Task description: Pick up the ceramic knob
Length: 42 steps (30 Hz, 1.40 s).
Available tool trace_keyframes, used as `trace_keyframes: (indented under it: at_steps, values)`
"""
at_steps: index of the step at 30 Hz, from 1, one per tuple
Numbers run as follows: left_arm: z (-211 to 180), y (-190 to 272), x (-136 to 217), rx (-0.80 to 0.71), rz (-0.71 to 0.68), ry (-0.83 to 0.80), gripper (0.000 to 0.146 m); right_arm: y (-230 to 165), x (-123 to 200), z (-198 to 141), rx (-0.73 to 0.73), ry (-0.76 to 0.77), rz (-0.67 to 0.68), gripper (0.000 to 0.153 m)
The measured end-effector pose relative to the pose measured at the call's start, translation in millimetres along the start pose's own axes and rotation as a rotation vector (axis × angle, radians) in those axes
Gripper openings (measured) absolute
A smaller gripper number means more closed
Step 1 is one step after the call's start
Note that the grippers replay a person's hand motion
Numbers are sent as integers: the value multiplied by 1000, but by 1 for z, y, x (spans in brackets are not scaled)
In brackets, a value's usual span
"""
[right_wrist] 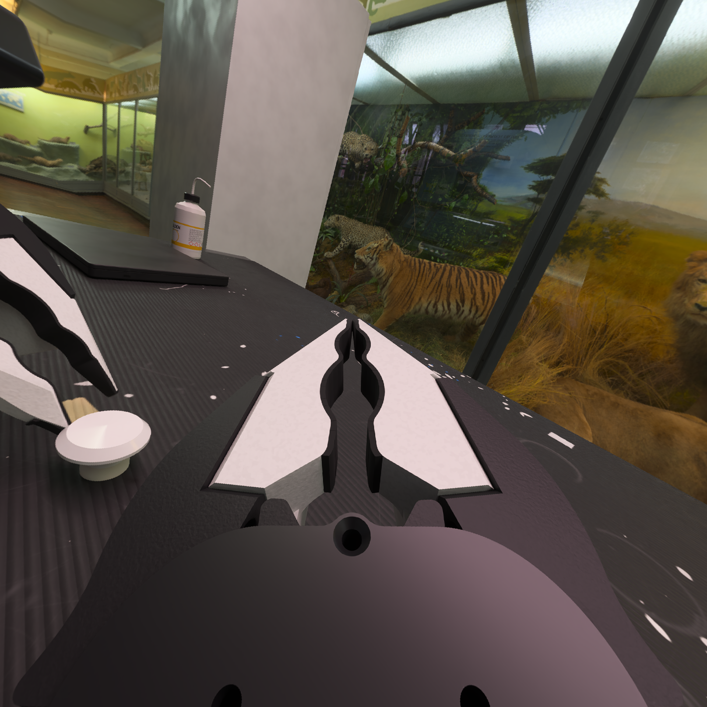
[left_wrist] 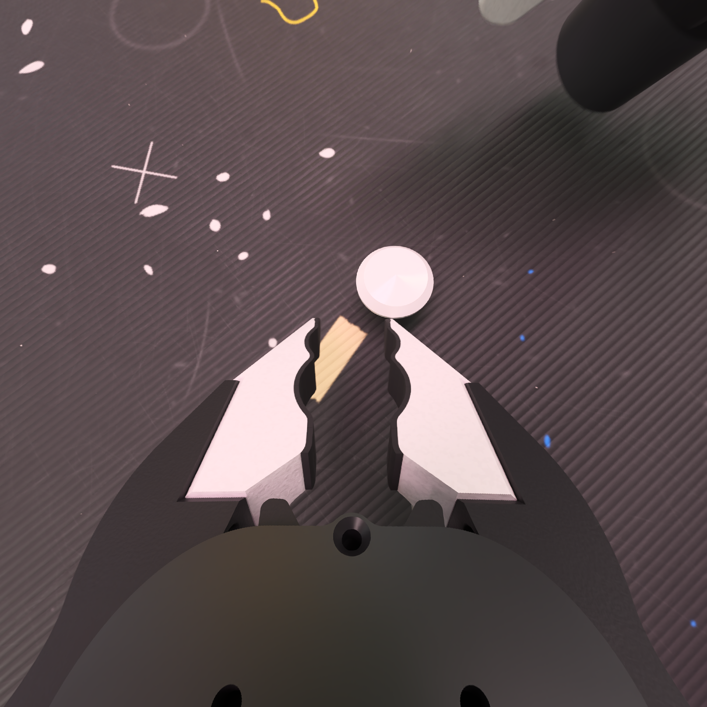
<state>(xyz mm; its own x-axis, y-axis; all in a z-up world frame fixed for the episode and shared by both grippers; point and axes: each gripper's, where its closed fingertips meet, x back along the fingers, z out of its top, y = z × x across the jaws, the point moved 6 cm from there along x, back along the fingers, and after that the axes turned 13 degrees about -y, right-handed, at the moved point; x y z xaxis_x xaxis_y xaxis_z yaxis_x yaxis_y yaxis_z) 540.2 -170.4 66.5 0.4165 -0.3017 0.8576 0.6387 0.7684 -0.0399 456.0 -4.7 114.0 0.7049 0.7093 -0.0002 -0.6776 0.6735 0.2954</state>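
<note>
1. Work surface [left_wrist: 535, 344]: dark ribbed mat, flecked with white and blue paint spots and faint chalk marks, including a cross.
2. Laptop [right_wrist: 153, 264]: dark, lid closed, lay flat toward the far side of the surface in the right wrist view.
3. Right gripper [right_wrist: 351, 329]: white fingers with black wavy pads, tips pressed together with nothing between them; it was held low over the surface, the knob off to its left.
4. Left gripper [left_wrist: 351, 325]: fingers spread with a clear gap, empty; it pointed down at the surface, tips just short of the knob. The right-hand fingertip sat just beside the knob's near edge; contact could not be judged.
5. Wash bottle [right_wrist: 188, 225]: white, black cap, bent spout, yellow-trimmed label; stood upright just behind the laptop.
6. Ceramic knob [left_wrist: 394, 282]: white, round domed cap on a short stem, stood stem-down on the surface, ungrasped.
7. Tape strip [left_wrist: 338, 357]: tan, lay flat on the mat, partly hidden by the left gripper's left finger.
</note>
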Motion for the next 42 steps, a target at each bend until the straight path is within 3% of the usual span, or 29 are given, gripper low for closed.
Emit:
trace_keyframes:
  at_steps: [4,12,16,21,24,27,32,38,42]
  values:
    - [-6,-2,12,6,-35,48,42,0,0,0,-1,0,1,0]
    - [-16,7,0,1,-119,-68,50,0,0,0,2,0,2,0]
    - [-5,34,3,-27,-321,-18,54,0,0,0,2,-1,1,0]
    - [3,31,14,-53,-262,110,48,0,1,0,12,-3,-3,0]
    - [-1,21,8,-23,-241,60,47,0,3,0,21,-6,-13,0]
    - [-4,20,-1,39,-301,-39,51,0,4,0,27,-11,-25,0]
    - [4,33,-7,22,-413,1,58,-2,5,0,51,-19,-34,0]
    - [9,17,-5,-82,-248,91,64,-10,17,3,96,-21,-43,0]
    - [9,9,-13,-88,-185,66,79,-17,28,4,126,-23,-36,0]
